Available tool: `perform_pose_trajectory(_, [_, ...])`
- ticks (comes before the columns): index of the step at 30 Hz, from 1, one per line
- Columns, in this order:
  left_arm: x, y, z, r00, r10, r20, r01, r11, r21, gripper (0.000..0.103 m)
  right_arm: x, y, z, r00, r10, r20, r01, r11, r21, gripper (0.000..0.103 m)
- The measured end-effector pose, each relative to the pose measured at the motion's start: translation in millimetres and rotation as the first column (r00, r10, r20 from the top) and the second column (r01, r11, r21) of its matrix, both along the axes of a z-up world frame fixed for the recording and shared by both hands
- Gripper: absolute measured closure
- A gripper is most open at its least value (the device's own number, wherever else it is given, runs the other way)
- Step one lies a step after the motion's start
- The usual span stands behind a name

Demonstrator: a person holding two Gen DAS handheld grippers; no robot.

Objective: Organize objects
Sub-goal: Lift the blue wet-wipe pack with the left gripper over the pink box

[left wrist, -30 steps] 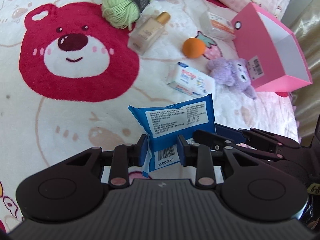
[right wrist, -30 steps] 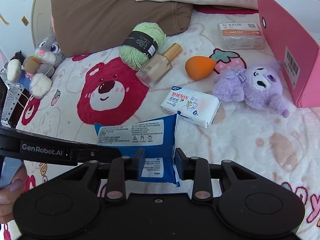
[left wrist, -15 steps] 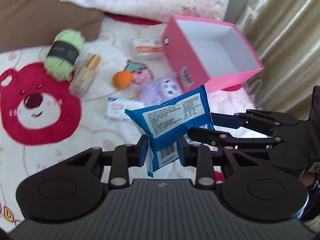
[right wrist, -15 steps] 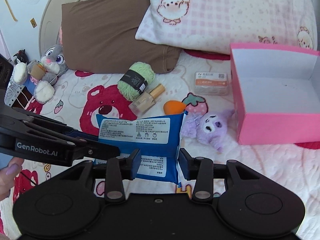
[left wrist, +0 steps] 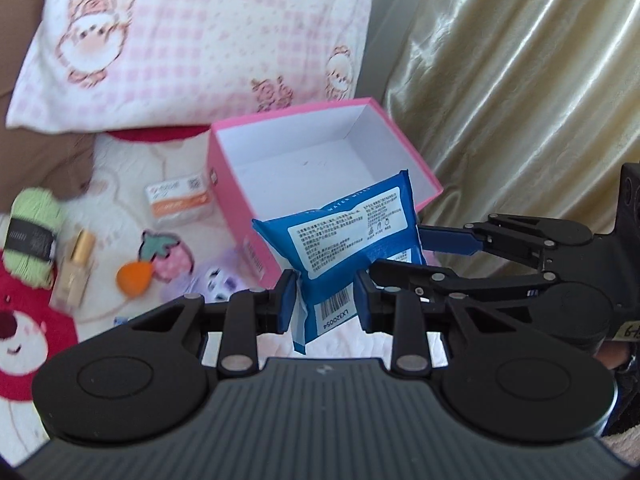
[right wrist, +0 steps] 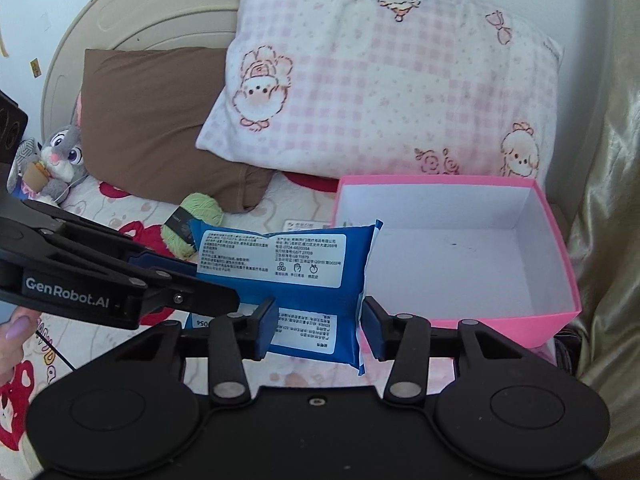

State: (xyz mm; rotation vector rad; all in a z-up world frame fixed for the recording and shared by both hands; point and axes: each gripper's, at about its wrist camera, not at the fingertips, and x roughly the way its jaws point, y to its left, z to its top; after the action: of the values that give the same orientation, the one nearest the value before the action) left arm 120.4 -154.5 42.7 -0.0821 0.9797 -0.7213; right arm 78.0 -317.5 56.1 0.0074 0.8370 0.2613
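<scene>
A blue wet-wipes pack [left wrist: 348,236] with a white label is held in the air by both grippers. My left gripper [left wrist: 325,299] is shut on one end of it. My right gripper [right wrist: 319,325] is shut on the other end [right wrist: 288,268]. The pack hangs just in front of the open pink box [left wrist: 320,160], whose white inside [right wrist: 452,260] holds nothing. The pack's lower edge is hidden behind the gripper bodies.
On the bed lie green yarn [left wrist: 30,232], a foundation bottle [left wrist: 74,270], an orange sponge [left wrist: 134,276], a small white box [left wrist: 178,198] and a purple plush [left wrist: 218,282]. Pink checked pillow [right wrist: 380,80], brown pillow [right wrist: 156,124], rabbit plush [right wrist: 60,160] behind; gold curtain [left wrist: 520,80] on the right.
Both grippers have lifted the blue pack off the bed and carried it right and up, toward the pink box. The box now fills more of both views.
</scene>
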Motion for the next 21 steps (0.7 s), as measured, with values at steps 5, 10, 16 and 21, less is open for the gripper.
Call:
perform_pose_trajectory(5, [30.7,-45.8,3.1,1.0,0.003,-0.02,-0.003,1.0,-0.007,0.074,28.8,-30.3,14.5,1.0,-0.008,0.006,0.008,0.997,-0.075,0.051])
perform_pose_trajectory(10, [66.2,-88.3,-13.4,0.996,-0.008,-0.09,0.007,1.0,-0.008,0.074,63.1,-64.6,9.0,1.0,0.001,-0.023,-0.004,0.99,-0.144,0.058])
perform_pose_trajectory(16, [96.4,-133.2,-58.3,0.984,0.039,-0.173,-0.037,0.999,0.017,0.074,93.8,-102.8,-22.4,0.998,-0.031,-0.052,0.022,0.985,-0.168,0.071])
perform_pose_trajectory(21, [115.3,-158.7,-98.3,0.976,0.065,-0.207,-0.058,0.998,0.037,0.074,112.9,-117.4,-58.6,0.992,-0.062,-0.111,0.037,0.976,-0.214,0.074])
